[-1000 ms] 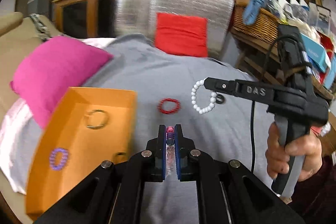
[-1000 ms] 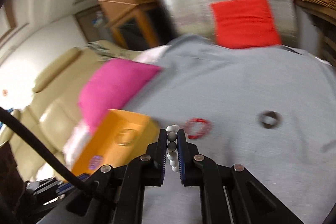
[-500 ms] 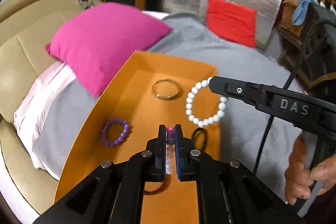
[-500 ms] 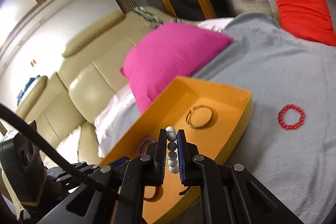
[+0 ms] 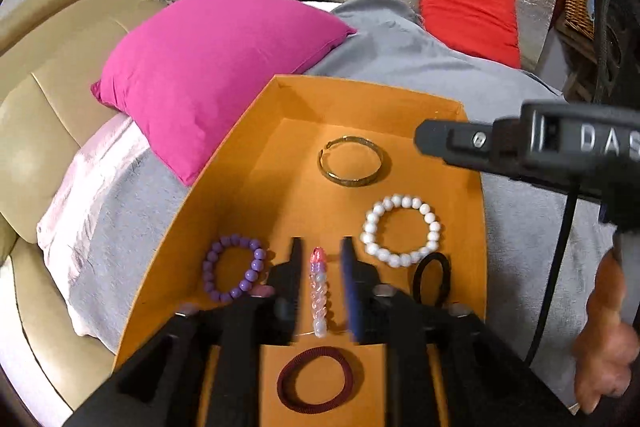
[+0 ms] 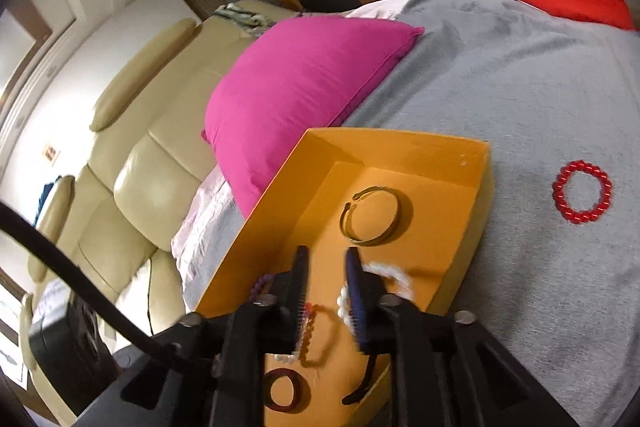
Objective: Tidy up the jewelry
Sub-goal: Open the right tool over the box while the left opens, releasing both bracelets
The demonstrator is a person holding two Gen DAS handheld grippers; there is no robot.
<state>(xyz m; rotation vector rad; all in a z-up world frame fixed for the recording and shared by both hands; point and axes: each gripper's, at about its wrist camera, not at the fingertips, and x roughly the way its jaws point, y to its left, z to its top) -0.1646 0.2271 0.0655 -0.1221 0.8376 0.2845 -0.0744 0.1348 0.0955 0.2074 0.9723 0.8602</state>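
Left hand-held gripper (image 5: 320, 247) low over the orange cardboard tray (image 5: 248, 131), jaws just eased apart to a narrow gap, pink-and-clear beaded bracelet (image 5: 319, 291) edge-on between the pads with a sliver of space either side (released, by the look of it). Right hand-held gripper (image 6: 326, 255) likewise just parted, nothing gripped, white pearl-bead bracelet (image 5: 400, 231) lying flat on the tray floor.

Risks from here: could snag the pink bracelet on a pad when lifting away and drag it out; could drop it across the purple bead bracelet (image 5: 234, 267) or the dark red elastic band (image 5: 316, 379) and tangle them. Red beaded bracelet (image 6: 582, 191) out on the grey blanket (image 6: 520, 87), not yet in the tray.

Hard to tell whether the pink bracelet rests on the tray floor or hangs. Near tray edge hidden behind both gripper bodies; white bracelet half behind a finger in the right view.
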